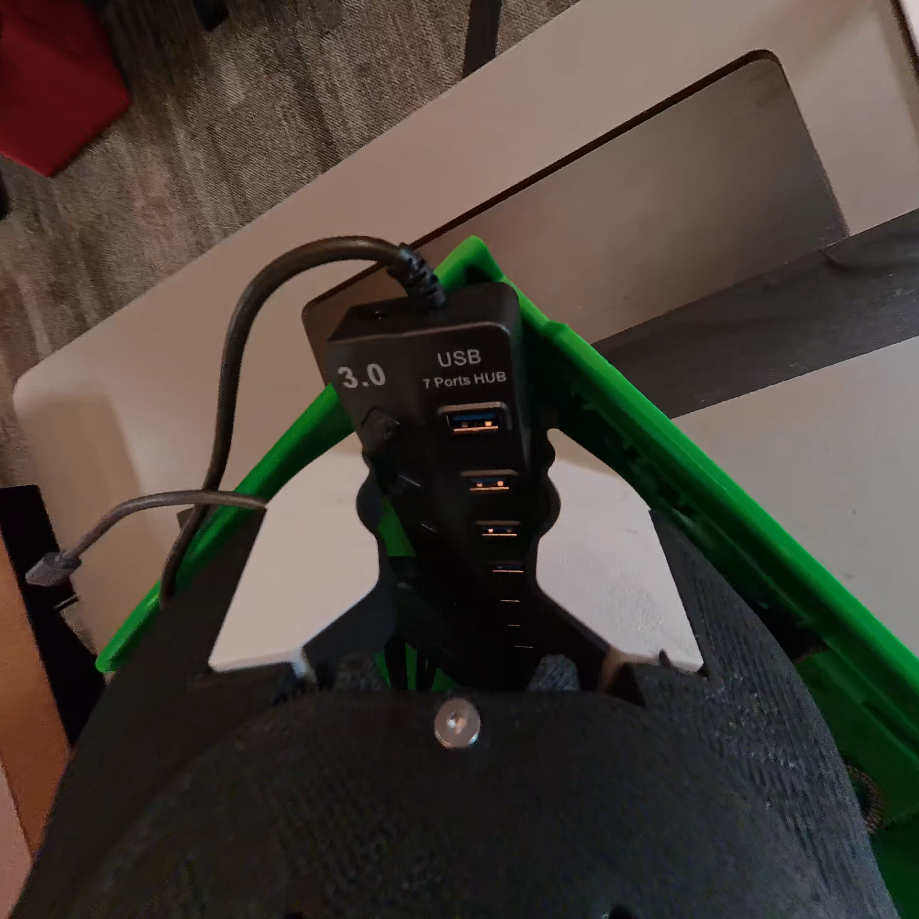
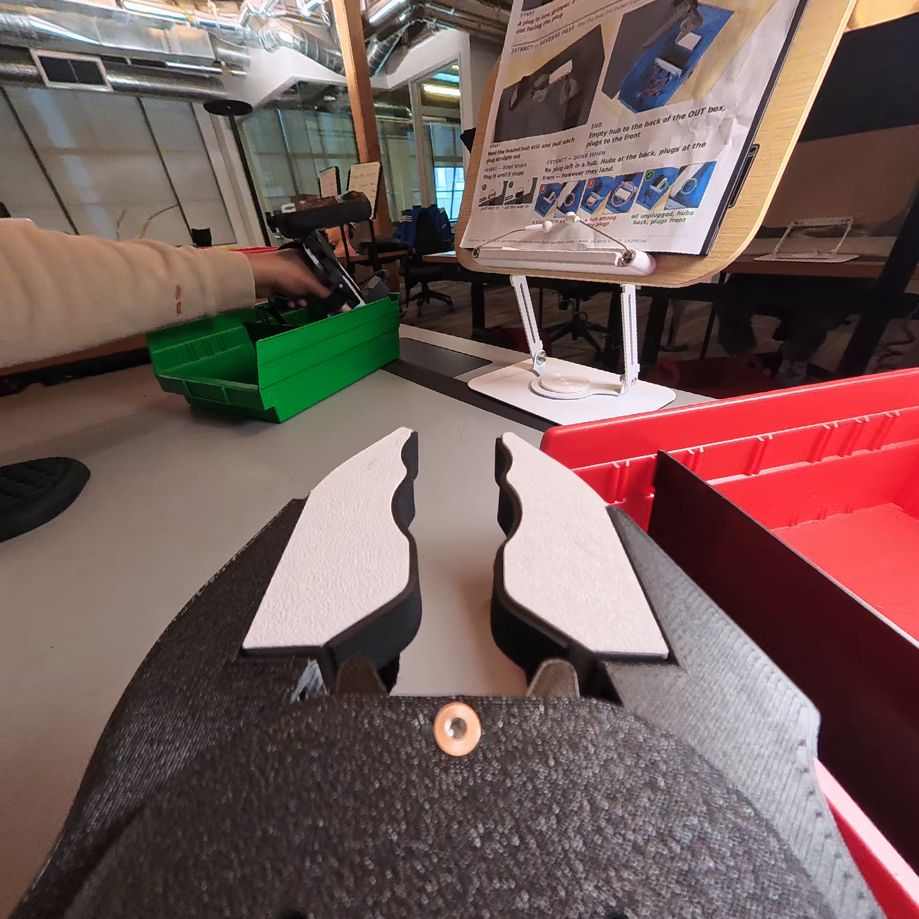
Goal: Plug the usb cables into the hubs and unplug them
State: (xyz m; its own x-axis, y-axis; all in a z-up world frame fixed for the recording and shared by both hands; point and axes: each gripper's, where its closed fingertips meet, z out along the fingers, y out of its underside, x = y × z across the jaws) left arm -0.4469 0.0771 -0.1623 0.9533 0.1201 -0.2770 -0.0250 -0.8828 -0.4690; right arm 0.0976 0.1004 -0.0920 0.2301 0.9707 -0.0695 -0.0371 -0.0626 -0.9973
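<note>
My left gripper (image 1: 457,477) is shut on a black multi-port USB hub (image 1: 447,378) and holds it upright above the far corner of a green bin (image 1: 696,472). All the hub's visible ports are empty. Its black cable (image 1: 229,398) loops off the top and hangs down to the left. A second dark cable ends in a small plug (image 1: 49,567) at the left edge. My right gripper (image 2: 455,442) is open and empty, low over the grey table (image 2: 149,497). In the right wrist view the left gripper (image 2: 328,268) reaches into the green bin (image 2: 298,368), held by a hand with a beige sleeve.
A red bin (image 2: 746,432) with a black divider (image 2: 746,572) stands right beside my right gripper. A white stand (image 2: 572,388) with an instruction sheet stands at the back of the table. A black pad (image 2: 35,492) lies at the left. The table edge and carpet (image 1: 199,124) lie beyond the green bin.
</note>
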